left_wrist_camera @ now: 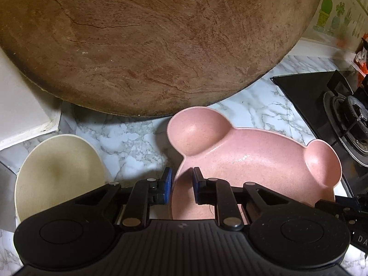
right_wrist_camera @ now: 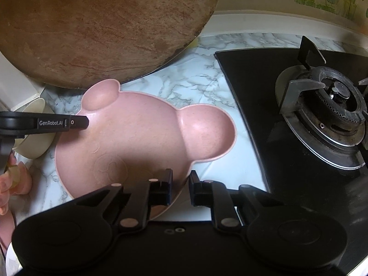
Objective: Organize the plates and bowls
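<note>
A pink plate (left_wrist_camera: 253, 161) shaped like a bear's head with two round ear wells lies on the marble counter. In the left wrist view my left gripper (left_wrist_camera: 182, 179) is shut on its left rim, one blue pad outside and one inside. In the right wrist view the same plate (right_wrist_camera: 138, 133) fills the middle, and my right gripper (right_wrist_camera: 180, 182) is shut on its near right rim, below the larger ear. The left gripper's finger (right_wrist_camera: 78, 123) shows from the side at the plate's far left edge. A cream bowl (left_wrist_camera: 59, 174) sits just left of the plate.
A large round wooden board (left_wrist_camera: 149, 41) leans behind the plate, close to its ears. A black gas hob with a burner (right_wrist_camera: 322, 105) lies to the right. The cream bowl (right_wrist_camera: 36, 142) and a person's hand (right_wrist_camera: 11, 179) are at the left. A white box (left_wrist_camera: 20, 105) stands far left.
</note>
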Demonstrator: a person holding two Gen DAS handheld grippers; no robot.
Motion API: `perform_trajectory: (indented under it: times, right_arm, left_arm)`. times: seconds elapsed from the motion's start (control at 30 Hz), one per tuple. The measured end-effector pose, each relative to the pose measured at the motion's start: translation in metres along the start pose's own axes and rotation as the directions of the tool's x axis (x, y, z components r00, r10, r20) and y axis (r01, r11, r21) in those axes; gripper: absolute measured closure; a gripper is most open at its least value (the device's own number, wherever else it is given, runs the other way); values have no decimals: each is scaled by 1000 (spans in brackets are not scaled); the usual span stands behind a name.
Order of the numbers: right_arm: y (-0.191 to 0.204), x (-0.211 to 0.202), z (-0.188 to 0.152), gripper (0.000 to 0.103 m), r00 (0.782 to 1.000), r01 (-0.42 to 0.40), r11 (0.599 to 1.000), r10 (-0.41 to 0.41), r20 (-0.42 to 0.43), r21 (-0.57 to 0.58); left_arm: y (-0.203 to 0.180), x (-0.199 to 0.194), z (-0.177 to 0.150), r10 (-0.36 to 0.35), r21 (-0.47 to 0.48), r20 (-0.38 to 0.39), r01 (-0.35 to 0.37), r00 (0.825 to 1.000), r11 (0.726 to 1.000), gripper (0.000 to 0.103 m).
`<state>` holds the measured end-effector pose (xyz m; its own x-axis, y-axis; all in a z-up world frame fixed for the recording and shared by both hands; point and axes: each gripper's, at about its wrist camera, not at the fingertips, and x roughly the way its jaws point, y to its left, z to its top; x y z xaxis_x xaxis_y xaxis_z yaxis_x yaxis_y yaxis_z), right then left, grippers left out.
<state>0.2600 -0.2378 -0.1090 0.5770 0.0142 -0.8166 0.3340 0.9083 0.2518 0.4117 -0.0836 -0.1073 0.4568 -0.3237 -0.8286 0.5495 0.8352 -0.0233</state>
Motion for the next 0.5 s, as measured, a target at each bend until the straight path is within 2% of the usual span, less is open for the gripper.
perform_trajectory:
  times: [0.4, 0.5]
  right_arm:
    - [-6, -23, -5, 89, 998, -59, 997, 60, 12, -57]
    - [-6, -33, -7, 89, 997, -79, 993, 81, 14, -82]
  left_arm:
    - [-7, -30, -15, 1, -14, 8, -1, 1000, 1000, 85]
    - [-5, -41, -21, -2, -43, 13, 3, 1000, 999, 85]
